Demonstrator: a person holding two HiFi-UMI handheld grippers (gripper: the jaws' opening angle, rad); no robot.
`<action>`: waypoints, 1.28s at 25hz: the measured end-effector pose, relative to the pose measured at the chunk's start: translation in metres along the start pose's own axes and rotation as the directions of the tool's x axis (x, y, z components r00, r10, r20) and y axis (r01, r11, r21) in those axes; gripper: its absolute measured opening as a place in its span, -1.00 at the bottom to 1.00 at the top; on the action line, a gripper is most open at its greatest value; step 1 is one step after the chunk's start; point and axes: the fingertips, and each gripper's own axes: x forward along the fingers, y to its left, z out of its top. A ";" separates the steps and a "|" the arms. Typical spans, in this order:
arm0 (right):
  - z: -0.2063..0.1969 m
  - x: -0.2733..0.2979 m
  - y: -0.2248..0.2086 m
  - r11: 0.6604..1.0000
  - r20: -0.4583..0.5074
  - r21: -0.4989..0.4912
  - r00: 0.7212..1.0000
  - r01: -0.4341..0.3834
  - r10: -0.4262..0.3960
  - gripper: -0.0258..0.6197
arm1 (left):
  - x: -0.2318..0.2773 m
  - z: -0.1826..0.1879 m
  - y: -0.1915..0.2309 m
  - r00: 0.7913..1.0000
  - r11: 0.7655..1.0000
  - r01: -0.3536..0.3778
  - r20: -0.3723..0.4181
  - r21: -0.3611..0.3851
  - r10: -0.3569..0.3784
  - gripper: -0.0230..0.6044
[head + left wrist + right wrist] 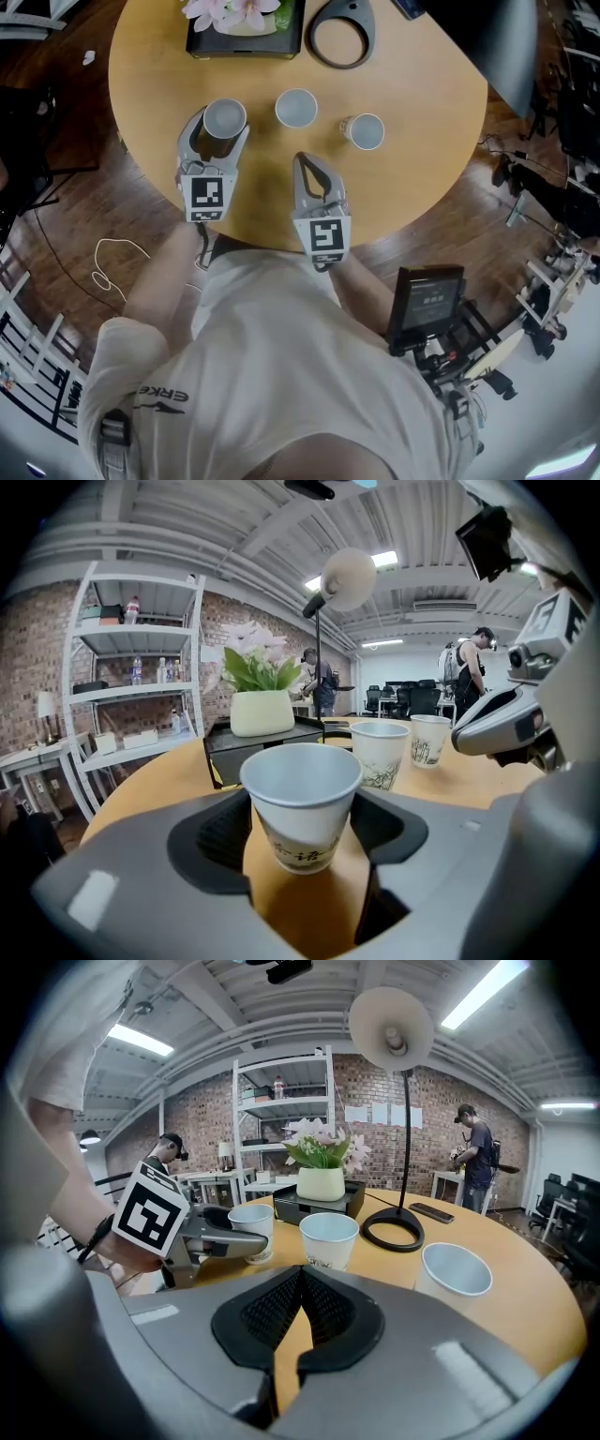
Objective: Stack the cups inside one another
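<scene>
Three paper cups stand upright in a row across the round tabletop (422, 169), none inside another. Seen from the head view, the middle cup (296, 107) sits near the centre. The left cup (225, 116) is at its 9 o'clock, and the right cup (364, 131) is at its 3 o'clock, a little nearer the person.

The left tongs (222, 131) come in from 7 o'clock and are spread wide around the left cup. The cup stands on the tabletop between the two jaws. In the left gripper view a gap shows on each side of it, so the pads do not press on it.

The right tongs (302, 161) lie at 6 o'clock of the middle cup, near it but apart, pointing towards it. Their jaws are closed together with nothing between them; the right gripper view shows only bare wood through the narrow slit.

At the far edge, a dark flower box (246, 23) sits at 11 o'clock. A ring-shaped lamp base (342, 33) lies just beside it, at 12 to 1 o'clock.
</scene>
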 end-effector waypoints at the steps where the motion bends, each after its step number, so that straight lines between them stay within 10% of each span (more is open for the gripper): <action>1: 0.000 0.000 0.000 1.000 0.000 0.002 1.000 0.001 -0.001 -0.88 | 0.000 0.000 0.000 1.000 1.000 -0.001 0.003 0.000 0.001 0.12; 32: 0.063 -0.097 -0.037 0.993 0.239 0.006 0.964 0.121 -0.119 -0.88 | -0.042 0.156 -0.064 0.967 0.994 0.059 0.243 0.094 -0.080 0.11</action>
